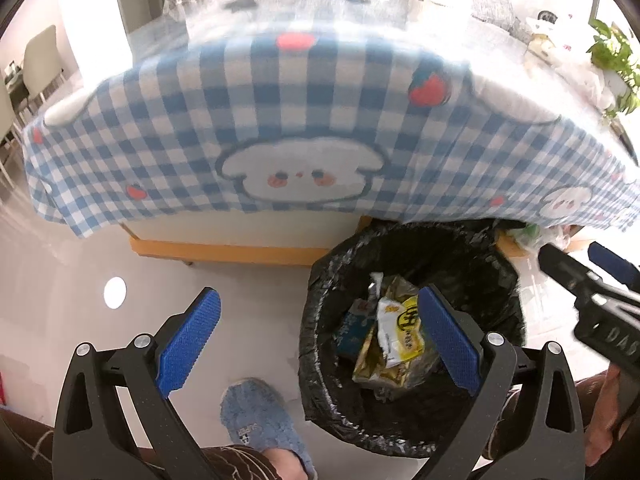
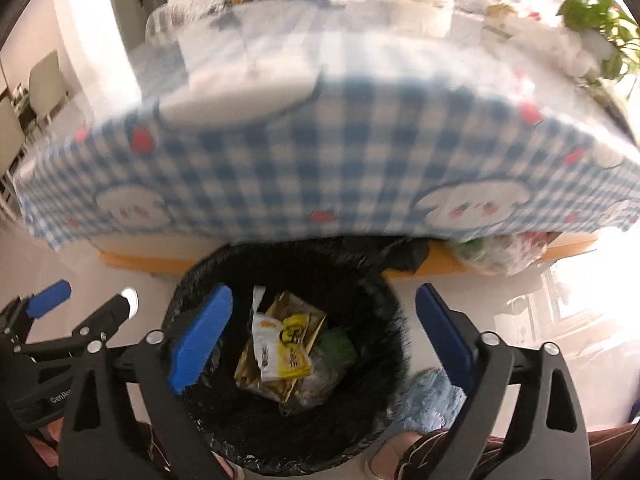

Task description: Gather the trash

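A black-lined trash bin (image 1: pixel 320 340) stands on the floor in front of the table; it also shows in the right wrist view (image 2: pixel 188 412). Inside lie a yellow-and-white wrapper (image 1: pixel 400 332) (image 2: pixel 280 348), gold packaging and a blue carton (image 1: pixel 352 332). My left gripper (image 1: pixel 320 336) is open and empty, over the bin's left rim. My right gripper (image 2: pixel 324 336) is open and empty, directly above the bin. The right gripper shows at the right edge of the left wrist view (image 1: pixel 576 264). The left gripper shows at the left edge of the right wrist view (image 2: pixel 88 300).
A low table with a blue-and-white checked cloth (image 1: pixel 304 120) (image 2: pixel 320 148) overhangs the bin's far side. A clear plastic bag (image 2: pixel 500 252) lies under the table at right. Blue slippers (image 1: pixel 260 416) (image 2: pixel 428 400) stand beside the bin. A sofa and plant (image 1: pixel 612 52) are behind.
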